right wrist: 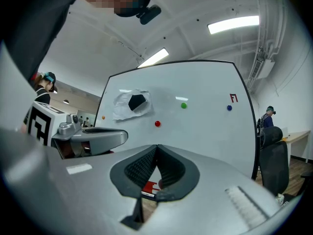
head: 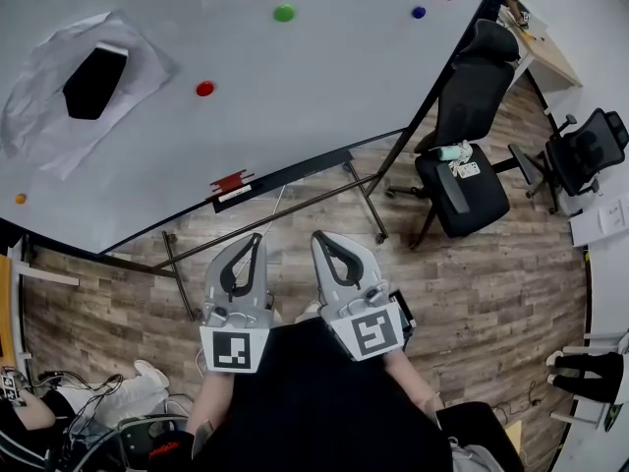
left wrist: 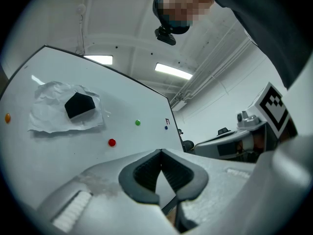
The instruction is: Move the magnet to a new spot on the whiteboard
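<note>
A big whiteboard (head: pixel 324 77) fills the top of the head view. On it sit a red magnet (head: pixel 204 88), a green magnet (head: pixel 284 13), a blue magnet (head: pixel 419 12) and an orange magnet (head: pixel 20 199). My left gripper (head: pixel 257 237) and right gripper (head: pixel 318 235) hang side by side below the board's lower edge, well short of any magnet. Both are shut with nothing between the jaws. The left gripper view shows the red magnet (left wrist: pixel 112 142) beyond my left gripper (left wrist: pixel 160 152). From my right gripper (right wrist: pixel 156 147) the red magnet (right wrist: pixel 157 124) lies straight ahead on the board.
A black eraser (head: pixel 95 80) sits on crumpled paper at the board's left. A red object (head: pixel 231 181) lies on the board's tray. The stand's metal legs (head: pixel 364 200) cross the wooden floor. Two black office chairs (head: pixel 460 160) (head: pixel 587 147) stand to the right.
</note>
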Tool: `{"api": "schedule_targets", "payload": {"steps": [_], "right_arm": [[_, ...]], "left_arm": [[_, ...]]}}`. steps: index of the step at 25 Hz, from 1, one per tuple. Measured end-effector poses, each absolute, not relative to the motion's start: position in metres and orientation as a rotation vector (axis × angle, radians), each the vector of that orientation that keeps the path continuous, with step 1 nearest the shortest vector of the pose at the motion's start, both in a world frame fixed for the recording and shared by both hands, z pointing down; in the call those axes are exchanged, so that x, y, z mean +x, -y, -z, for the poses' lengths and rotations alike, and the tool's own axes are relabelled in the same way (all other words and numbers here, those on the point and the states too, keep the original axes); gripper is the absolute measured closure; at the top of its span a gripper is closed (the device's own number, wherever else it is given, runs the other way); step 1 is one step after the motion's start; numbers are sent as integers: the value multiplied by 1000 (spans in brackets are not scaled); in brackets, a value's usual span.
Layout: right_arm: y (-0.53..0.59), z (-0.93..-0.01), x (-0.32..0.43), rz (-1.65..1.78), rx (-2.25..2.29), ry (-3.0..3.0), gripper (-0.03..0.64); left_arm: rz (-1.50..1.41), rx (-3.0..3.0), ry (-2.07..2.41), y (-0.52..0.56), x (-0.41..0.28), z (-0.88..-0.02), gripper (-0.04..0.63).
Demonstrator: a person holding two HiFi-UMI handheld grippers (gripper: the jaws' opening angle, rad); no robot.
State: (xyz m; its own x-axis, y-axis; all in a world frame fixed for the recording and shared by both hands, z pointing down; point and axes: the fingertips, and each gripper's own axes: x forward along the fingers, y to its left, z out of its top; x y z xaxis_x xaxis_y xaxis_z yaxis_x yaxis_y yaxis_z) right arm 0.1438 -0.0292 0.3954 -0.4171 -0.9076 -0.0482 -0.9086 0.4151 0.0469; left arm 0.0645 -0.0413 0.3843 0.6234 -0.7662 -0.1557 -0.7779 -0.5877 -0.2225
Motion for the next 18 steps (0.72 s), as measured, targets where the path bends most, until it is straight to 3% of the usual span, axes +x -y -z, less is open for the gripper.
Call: {"api": "schedule_targets", "payload": {"steps": [18], "right_arm": [[42,-390,130,-143,-1659,-2652,615]], "left_arm": [[-60,-2568,-1302,52,48,-386,594]]}}
